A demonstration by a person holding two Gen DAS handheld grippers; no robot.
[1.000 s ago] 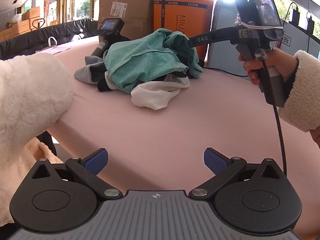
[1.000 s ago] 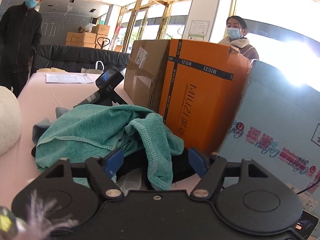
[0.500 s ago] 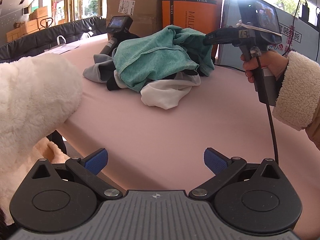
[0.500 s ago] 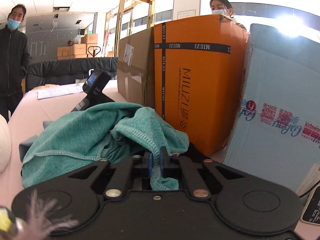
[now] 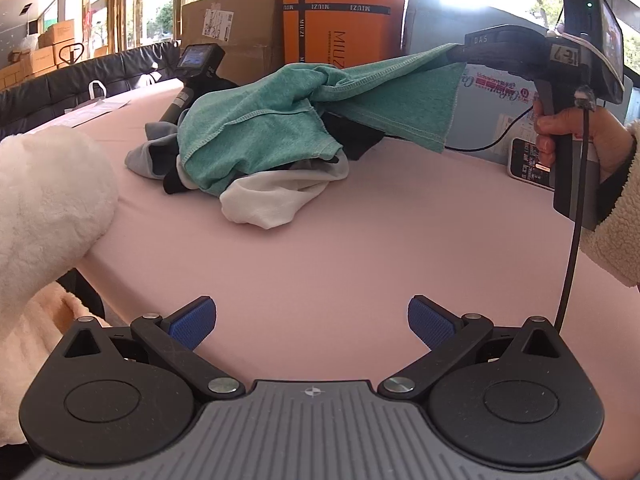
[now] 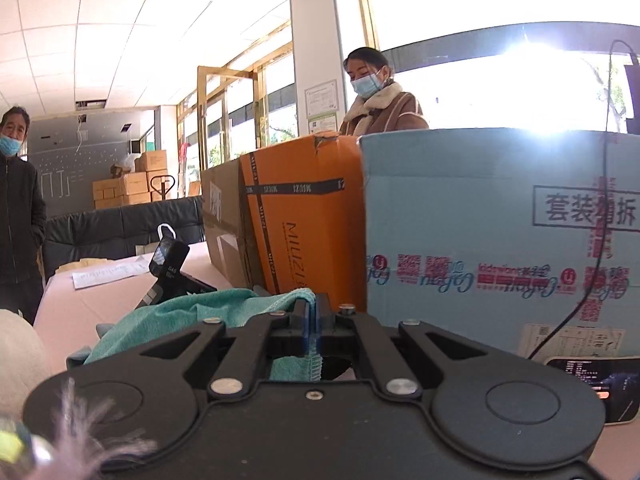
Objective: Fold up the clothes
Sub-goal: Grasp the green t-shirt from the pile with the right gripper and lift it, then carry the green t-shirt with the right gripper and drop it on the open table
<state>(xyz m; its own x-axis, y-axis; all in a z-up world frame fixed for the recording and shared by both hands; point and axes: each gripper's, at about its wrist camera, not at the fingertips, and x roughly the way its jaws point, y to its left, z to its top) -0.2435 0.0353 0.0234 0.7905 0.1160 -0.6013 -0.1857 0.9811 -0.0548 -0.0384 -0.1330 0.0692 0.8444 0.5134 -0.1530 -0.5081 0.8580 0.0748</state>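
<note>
A heap of clothes lies on the pink table (image 5: 340, 248): a teal garment (image 5: 256, 132) on top, white cloth (image 5: 276, 200), grey cloth (image 5: 148, 156) and black cloth under it. My right gripper (image 6: 311, 320) is shut on a hemmed edge of the teal garment (image 6: 208, 316). In the left wrist view the right gripper (image 5: 456, 54) holds that edge lifted and stretched to the right, off the heap. My left gripper (image 5: 312, 318) stands open over bare table near the front edge, well short of the heap, with nothing between its blue pads (image 5: 192, 320).
A brown box (image 5: 232, 36), an orange box (image 5: 340, 20) and a light-blue box (image 6: 500, 240) line the table's far side. A spare gripper (image 5: 196, 72) rests behind the heap. A phone (image 5: 530, 164) with a cable lies at the right. Two people stand beyond the table.
My right gripper shut on the teal garment's edge, then pulled it up and to the right, stretching the cloth out from the heap. The left gripper stayed open and drifted slightly.
</note>
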